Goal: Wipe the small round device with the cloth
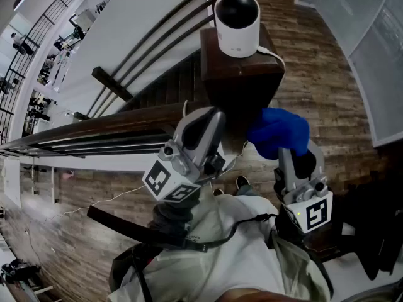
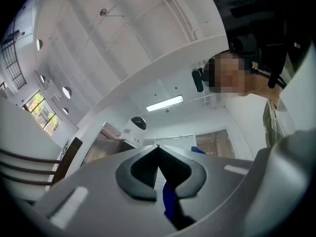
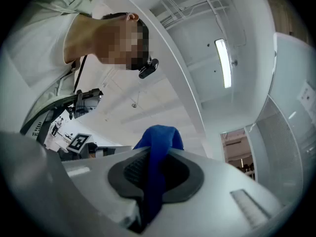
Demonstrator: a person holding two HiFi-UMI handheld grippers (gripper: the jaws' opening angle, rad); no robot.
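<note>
Small white round device w/ black dome (image 1: 237, 19) is seen at top centre, atop dark wooden post (image 1: 242, 74). Blue cloth (image 1: 279, 131) is pinched in right gripper (image 1: 296, 159) jaws, centre-right, below device. Left gripper (image 1: 210, 121) jaws are pressed together.

- The dark wooden post (image 1: 239, 74) carries the small round device (image 1: 237, 22), which stands upright on its top.
- A white cable (image 1: 271, 53) lies at the device's right.

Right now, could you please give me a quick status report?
Right claw shut on blue cloth. Left claw shut. Round device atop wooden post, cloth not touching it. Nothing between.
</note>
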